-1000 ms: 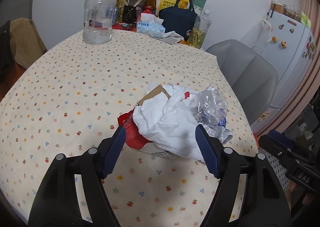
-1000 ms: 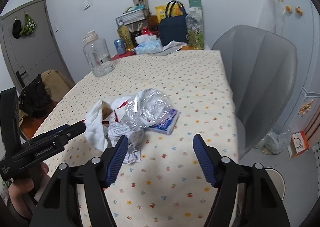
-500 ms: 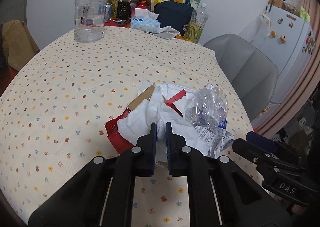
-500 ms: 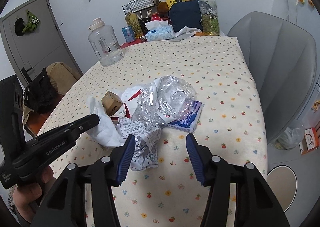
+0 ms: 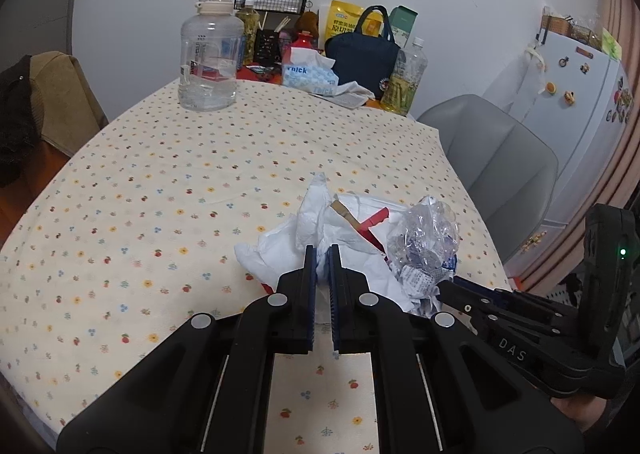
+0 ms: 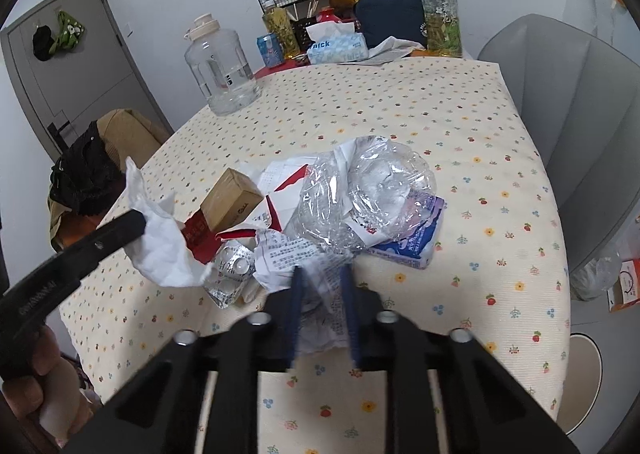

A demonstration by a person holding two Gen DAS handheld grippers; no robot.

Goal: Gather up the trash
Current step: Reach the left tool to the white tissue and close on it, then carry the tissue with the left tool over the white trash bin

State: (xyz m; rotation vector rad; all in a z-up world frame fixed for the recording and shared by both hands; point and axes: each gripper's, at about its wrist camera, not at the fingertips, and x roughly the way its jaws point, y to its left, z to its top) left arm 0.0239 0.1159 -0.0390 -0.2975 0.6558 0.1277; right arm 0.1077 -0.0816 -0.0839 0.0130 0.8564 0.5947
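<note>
My left gripper (image 5: 322, 254) is pinched tight on the crumpled white paper tissue (image 5: 280, 242), which the right view shows pulled up at the left edge of the pile. My right gripper (image 6: 322, 274) has its blue fingers nearly together around the creased printed paper slip (image 6: 288, 254) at the pile's near edge; the fingers are blurred, so I judge it is gripping, though not fully settled.

Just beyond lie the rest: a silver foil blister pack (image 6: 232, 270), a red-and-white flattened carton (image 6: 200, 234) with a small brown cardboard box (image 6: 230, 202) on it, a crushed clear plastic bottle (image 6: 360, 190) and, under it to the right, a blue-and-white soft packet (image 6: 408, 238). All sit on the flower-print tablecloth (image 6: 460, 126).

I judge collection has barely started: two pieces are in hand, nothing is binned, and the pile remains. I see no bin on the table.
</note>
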